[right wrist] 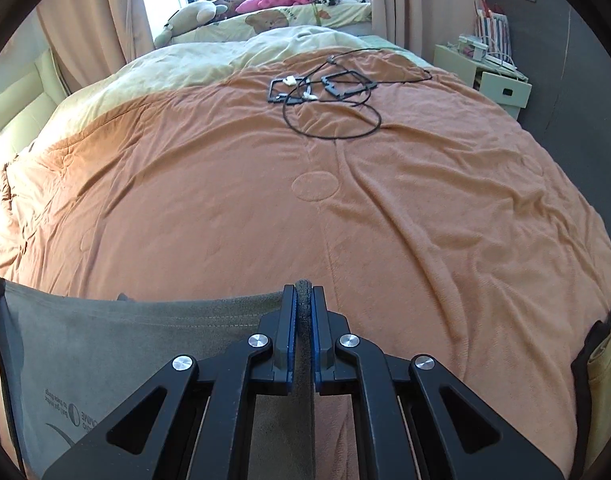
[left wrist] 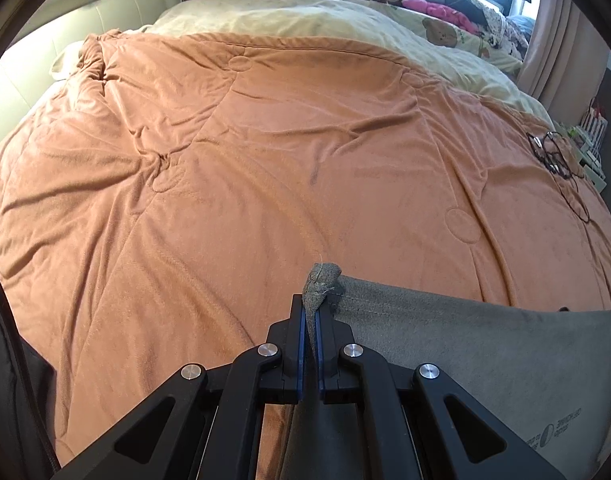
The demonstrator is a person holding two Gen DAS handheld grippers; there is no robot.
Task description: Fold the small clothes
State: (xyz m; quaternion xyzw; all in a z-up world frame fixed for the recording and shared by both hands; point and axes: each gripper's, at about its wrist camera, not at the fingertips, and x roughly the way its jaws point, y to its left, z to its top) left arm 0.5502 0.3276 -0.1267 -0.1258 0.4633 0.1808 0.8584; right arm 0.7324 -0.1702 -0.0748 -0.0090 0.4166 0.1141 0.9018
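so, starting at your left: the left gripper (left wrist: pixel 310 312) has its blue pads pinched tight on a bunched corner of the grey garment (left wrist: pixel 485 356), with a loose thread standing up from the pinched tip. from there the hemmed edge of the cloth runs off to the right, stretched over the near part of the orange blanket (left wrist: pixel 225 160). only this view shows the padded cream headboard (left wrist: pixel 117 20) at far left and the rumpled far-left corner of the blanket. it catches the black cable tangle (left wrist: pixel 557 160) just at the right edge, small and warped.

moving right, your right gripper (right wrist: pixel 304 308) is likewise clamped down on a folded edge of the same grey garment (right wrist: pixel 125 340), which stretches away to its left, printed lettering showing low on the cloth. this view alone gives the cables (right wrist: pixel 329 92) in full, lying with flat black frames on the far side of the blanket, and the pale bedside cabinet (right wrist: pixel 485 76) at far right. both views show soft toys by the window (right wrist: pixel 209 12) beyond the cream duvet (right wrist: pixel 177 64).
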